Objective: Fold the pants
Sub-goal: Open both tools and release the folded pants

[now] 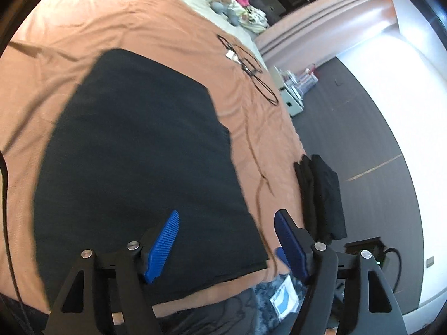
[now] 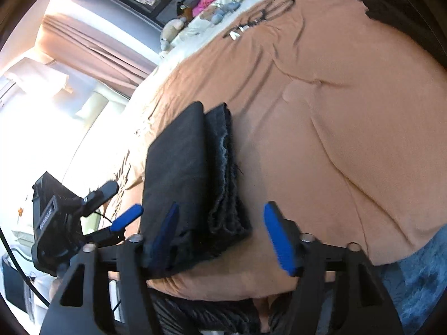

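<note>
While the black pants (image 1: 139, 162) lie flat as a broad dark panel on the bed (image 1: 69, 28), with straight edges and square corners, the fold looks at least partly done, though the cloth is too dark to tell how many layers there are. In the left wrist view the left claw (image 1: 226, 223) hangs over the near corner of that panel with its blue jaws spread wide; nothing sits between them and neither pad presses on the cloth. Near the bed's edge a stack of folded dark garments (image 2: 190, 173) rests apart from the pants, which suggests earlier items are finished and set aside. The right claw (image 2: 220, 223) hovers over the near end of this stack, jaws also wide and gripping nothing; the stack's lower end shows between them, but the pads do not close on it. A black cable (image 1: 251, 67) loops on the cover farther back, well clear of the work, and soft toys (image 1: 226, 8) lie at the far end of the bed.

By this reading, what remains is probably one or more folds to bring the wide panel down to the size of the stack, then moving it alongside. Neither claw has a hold yet, so the next fold has not begun.
</note>
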`<state>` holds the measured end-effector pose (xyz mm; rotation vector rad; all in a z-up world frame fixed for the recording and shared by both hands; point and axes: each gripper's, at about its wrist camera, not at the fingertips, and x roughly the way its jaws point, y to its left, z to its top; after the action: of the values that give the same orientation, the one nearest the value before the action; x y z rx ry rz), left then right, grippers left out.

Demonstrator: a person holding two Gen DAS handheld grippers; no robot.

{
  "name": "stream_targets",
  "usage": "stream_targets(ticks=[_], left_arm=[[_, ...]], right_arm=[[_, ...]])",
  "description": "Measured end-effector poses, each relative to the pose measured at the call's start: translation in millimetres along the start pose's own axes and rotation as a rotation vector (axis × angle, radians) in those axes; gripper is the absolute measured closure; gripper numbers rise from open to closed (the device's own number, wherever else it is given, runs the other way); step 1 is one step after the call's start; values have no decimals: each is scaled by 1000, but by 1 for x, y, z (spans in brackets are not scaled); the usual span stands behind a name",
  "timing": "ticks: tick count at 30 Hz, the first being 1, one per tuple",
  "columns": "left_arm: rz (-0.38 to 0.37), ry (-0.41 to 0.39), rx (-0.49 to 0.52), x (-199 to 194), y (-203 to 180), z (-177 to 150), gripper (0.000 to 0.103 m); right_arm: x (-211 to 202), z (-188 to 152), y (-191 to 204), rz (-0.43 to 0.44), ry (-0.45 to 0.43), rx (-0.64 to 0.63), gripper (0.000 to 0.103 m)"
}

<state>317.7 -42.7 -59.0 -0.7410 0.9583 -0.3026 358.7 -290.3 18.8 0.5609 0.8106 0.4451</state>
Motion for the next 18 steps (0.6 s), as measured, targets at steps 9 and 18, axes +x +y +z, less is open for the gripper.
stream_targets(ticks=[9,18], left_arm=[[139,-77,-48,-55,74,2,30],[187,-69,-124,-64,125,3,30]], right_arm=[[48,-5,43,-96,46,-149,40],[76,-11,51,-185,116,-182,40]])
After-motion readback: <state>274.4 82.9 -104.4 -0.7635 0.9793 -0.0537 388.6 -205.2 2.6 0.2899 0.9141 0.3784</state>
